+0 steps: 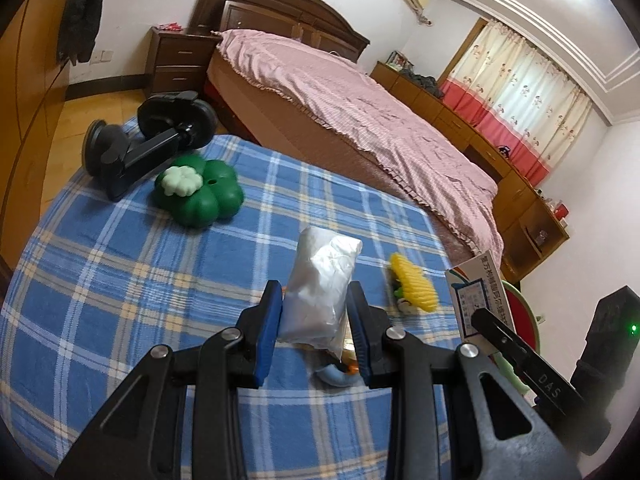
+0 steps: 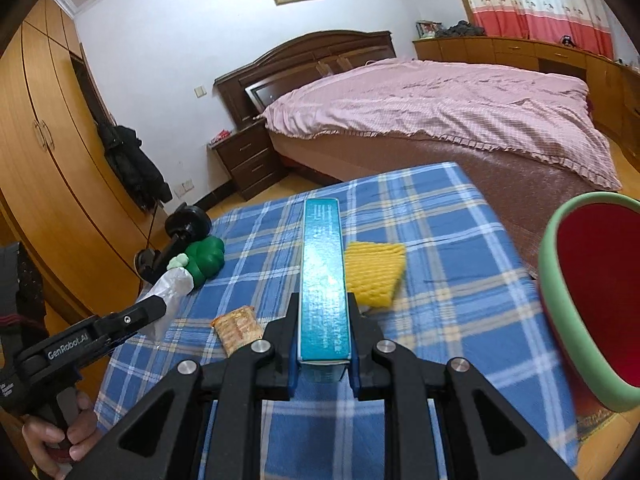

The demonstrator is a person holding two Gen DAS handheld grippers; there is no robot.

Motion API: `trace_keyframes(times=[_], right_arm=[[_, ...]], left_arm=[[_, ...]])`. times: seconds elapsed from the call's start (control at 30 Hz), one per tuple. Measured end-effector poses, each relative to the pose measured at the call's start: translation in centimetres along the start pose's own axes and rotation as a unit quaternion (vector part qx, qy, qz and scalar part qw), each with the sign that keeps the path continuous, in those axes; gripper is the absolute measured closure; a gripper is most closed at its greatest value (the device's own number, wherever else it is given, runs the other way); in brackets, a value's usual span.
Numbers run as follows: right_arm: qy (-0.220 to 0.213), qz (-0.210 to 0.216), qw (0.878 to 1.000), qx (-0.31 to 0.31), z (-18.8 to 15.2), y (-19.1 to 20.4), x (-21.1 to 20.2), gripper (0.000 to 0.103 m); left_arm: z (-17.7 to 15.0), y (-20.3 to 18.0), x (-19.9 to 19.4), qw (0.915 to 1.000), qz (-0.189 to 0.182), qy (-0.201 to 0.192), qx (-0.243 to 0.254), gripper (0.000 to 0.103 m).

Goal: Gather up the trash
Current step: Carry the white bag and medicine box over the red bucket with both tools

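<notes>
Left tongs [image 1: 314, 322]: pinching silver wrapper [image 1: 320, 292] above plaid table [image 1: 120, 280]. Right tongs [image 2: 323, 344]: pinching teal box [image 2: 323, 280], red bin [image 2: 592, 304] at right. Farther on table: snack packet [image 2: 238, 330], yellow foam net [image 2: 374, 274], green clover toy [image 1: 198, 190], black phone mount [image 1: 148, 140].

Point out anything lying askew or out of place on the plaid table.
The black phone mount lies toppled on its side at the table's far corner beside the green clover toy. Nothing looks spilled or broken.
</notes>
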State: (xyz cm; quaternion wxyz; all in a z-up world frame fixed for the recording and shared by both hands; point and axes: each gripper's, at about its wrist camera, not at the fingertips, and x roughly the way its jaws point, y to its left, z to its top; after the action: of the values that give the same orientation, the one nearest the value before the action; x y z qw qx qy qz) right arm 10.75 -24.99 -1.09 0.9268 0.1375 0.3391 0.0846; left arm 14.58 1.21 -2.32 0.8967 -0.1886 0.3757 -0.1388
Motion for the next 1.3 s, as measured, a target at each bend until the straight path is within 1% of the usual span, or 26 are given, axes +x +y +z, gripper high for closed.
trace_keyframes(times=[0.13,0.37,0.87,1.07,1.3], right_arm=[[-0.014,0.003,1.0,0.011,-0.2,-0.7,-2.0,0.083],[-0.04,-0.007,0.999,0.03,-0.6,-2.5,-5.4,0.082],[-0.086,-0.029,0.994,0.068,-1.6,-6.2,-10.8,0.082],[-0.108,-0.041,0.99,0.087,-1.9,-7.9,-12.7,0.082],[-0.131,-0.068,0.982,0.117,-2.2,-10.7,-15.0,0.082]], left_arm=[[0.0,-1.3,-0.4,0.9999,-0.01,-0.002,0.012,0.07],[-0.3,-3.8,-1.1,0.999,-0.029,-0.002,0.034,0.07],[-1.4,-10.0,-1.2,0.9936,-0.069,0.016,0.088,0.07],[-1.9,-12.9,-0.7,0.9893,-0.086,0.027,0.115,0.07],[-2.9,-16.9,0.3,0.9811,-0.114,0.043,0.15,0.07]])
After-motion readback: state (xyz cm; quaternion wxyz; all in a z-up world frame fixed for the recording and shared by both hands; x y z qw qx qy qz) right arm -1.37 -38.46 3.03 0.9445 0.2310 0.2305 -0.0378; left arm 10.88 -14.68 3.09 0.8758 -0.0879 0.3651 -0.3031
